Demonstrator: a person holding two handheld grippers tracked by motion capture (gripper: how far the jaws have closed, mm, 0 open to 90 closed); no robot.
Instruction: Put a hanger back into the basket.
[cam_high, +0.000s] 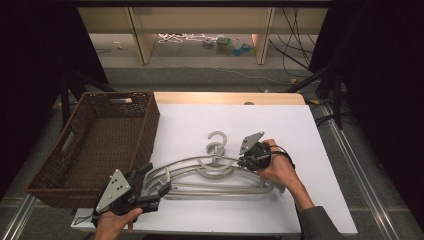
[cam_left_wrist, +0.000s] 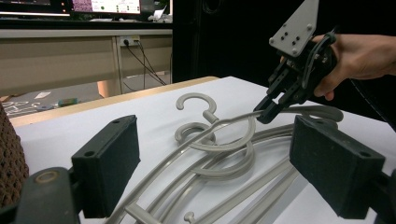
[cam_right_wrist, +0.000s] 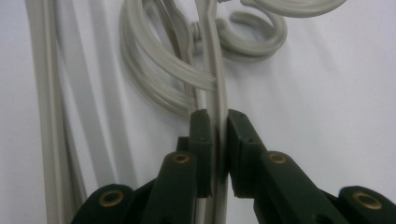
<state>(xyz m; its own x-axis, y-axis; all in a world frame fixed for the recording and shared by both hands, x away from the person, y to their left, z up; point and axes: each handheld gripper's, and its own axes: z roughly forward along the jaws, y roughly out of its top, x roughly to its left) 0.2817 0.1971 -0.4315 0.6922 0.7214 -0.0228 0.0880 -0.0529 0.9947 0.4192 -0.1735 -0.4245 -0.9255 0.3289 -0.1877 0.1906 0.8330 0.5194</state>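
A few grey plastic hangers (cam_high: 215, 175) lie stacked on the white table (cam_high: 300, 135), their hooks (cam_high: 218, 140) pointing away from me. My right gripper (cam_high: 243, 162) is shut on the upper arm of the top hanger (cam_right_wrist: 215, 79), which runs up between its pads (cam_right_wrist: 201, 135). The left gripper view shows the right gripper (cam_left_wrist: 264, 114) pinching that arm (cam_left_wrist: 233, 119), slightly raised. My left gripper (cam_high: 156, 180) is open at the hangers' left end. Its wide-set pads (cam_left_wrist: 109, 163) straddle the hanger arms (cam_left_wrist: 196, 182) without pressing on them.
A brown wicker basket (cam_high: 150, 130) stands at the table's left edge, close to my left gripper, and its inside looks bare. Beyond the table's far edge are a shelf, cables and small things on the floor.
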